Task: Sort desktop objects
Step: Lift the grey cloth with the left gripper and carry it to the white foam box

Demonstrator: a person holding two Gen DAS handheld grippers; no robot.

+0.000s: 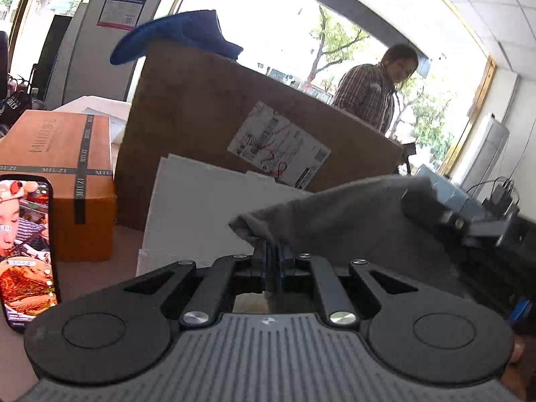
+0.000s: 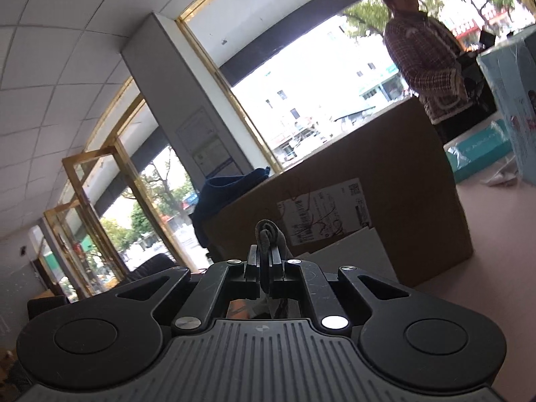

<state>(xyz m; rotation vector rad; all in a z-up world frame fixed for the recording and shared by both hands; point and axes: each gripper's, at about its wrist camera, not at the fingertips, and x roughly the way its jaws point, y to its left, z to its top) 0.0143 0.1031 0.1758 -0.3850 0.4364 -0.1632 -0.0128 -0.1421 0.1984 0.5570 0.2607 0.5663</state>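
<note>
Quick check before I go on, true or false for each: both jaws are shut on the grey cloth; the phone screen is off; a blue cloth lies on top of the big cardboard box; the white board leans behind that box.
1. Both grippers hold the grey cloth: true. The left gripper and right gripper each have jaws shut on it.
2. The phone screen is off: false. It is lit, showing a video.
3. A blue cloth lies on the big cardboard box: true.
4. The white board leans behind the box: false. It stands in front.

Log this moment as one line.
left tongs: shut on grey cloth | right tongs: shut on same cloth | cloth lifted, stretched between both
</note>
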